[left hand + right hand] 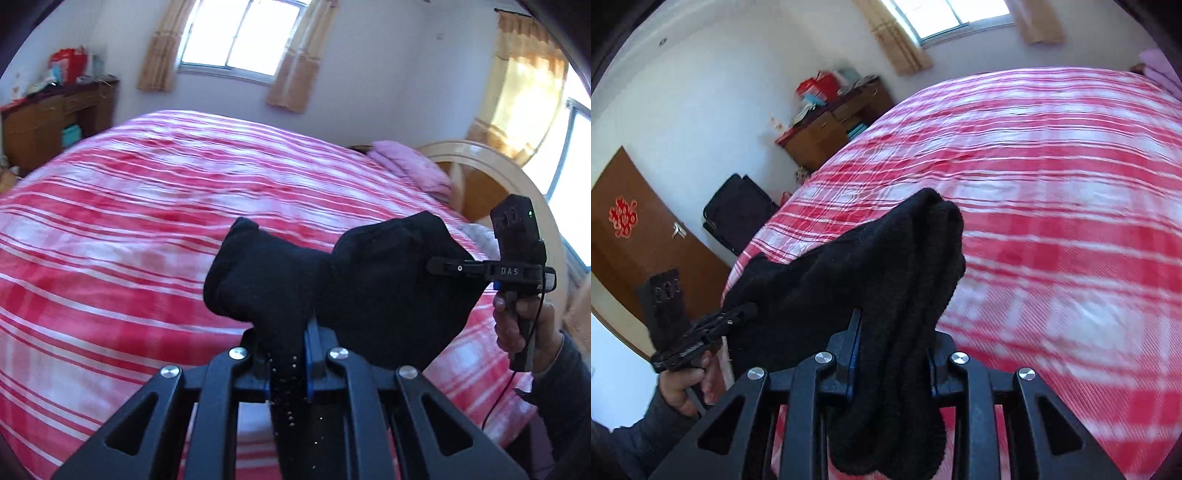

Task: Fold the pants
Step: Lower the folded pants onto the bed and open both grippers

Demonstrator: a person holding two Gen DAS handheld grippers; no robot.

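2 tools, left tool (286, 343) & right tool (892, 354), each clamped on 1 black pants (332, 273) above bed (110, 221).

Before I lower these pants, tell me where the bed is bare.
The bedspread lies bare from the black pants out toward the wooden desk and the window wall. It is crowded at the headboard end, where the pink folded bedding sits.
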